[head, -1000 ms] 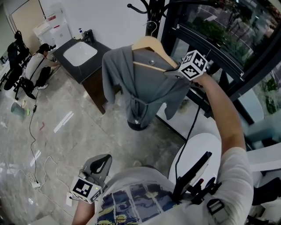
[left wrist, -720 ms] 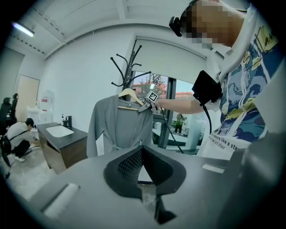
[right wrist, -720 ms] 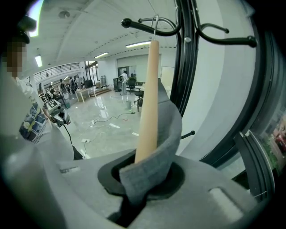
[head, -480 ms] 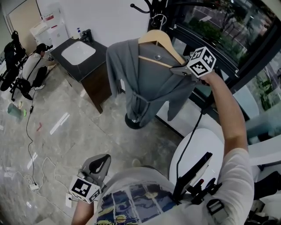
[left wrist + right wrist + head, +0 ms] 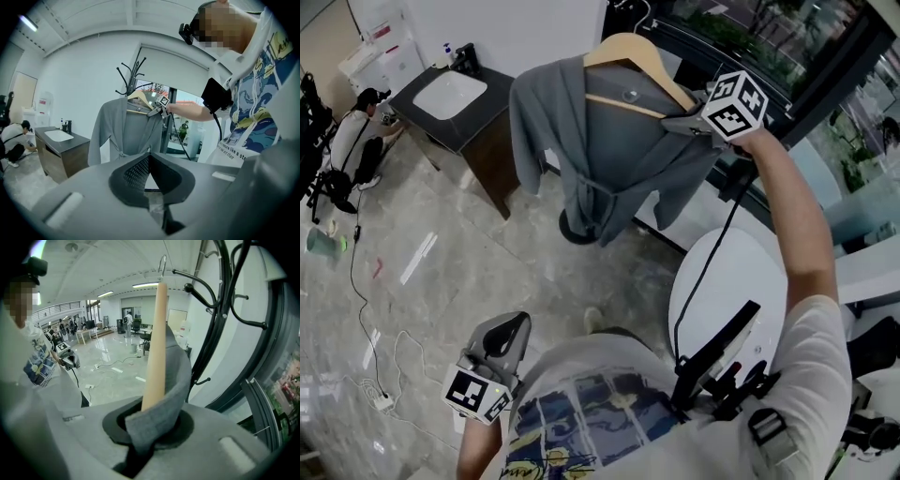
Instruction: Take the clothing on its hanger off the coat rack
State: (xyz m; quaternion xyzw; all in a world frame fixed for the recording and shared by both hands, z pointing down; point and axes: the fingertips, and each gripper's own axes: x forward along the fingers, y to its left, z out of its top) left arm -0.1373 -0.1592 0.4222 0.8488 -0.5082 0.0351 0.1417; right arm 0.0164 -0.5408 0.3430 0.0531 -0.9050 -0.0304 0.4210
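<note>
A grey robe (image 5: 600, 150) hangs on a wooden hanger (image 5: 630, 58), held up in front of the black coat rack (image 5: 220, 310). My right gripper (image 5: 677, 122) is shut on the hanger's right shoulder end, with a fold of the grey cloth (image 5: 164, 394) pinched in with the wood (image 5: 155, 348). The hanger's metal hook (image 5: 161, 263) shows to the left of the rack's hooks, apart from them. My left gripper (image 5: 512, 328) hangs low by my side, shut and with nothing in it; in its own view the robe (image 5: 126, 131) is far ahead.
A dark vanity with a white sink (image 5: 450, 94) stands left of the rack's base (image 5: 574, 230). A person crouches at the far left (image 5: 356, 131). Cables (image 5: 366, 375) trail over the marble floor. A white round table (image 5: 722, 291) is near my right side, a glass wall (image 5: 806, 75) behind it.
My right gripper has carried the hanger and robe a little up and to the right, away from the rack's hooks. The left gripper has hardly moved.
</note>
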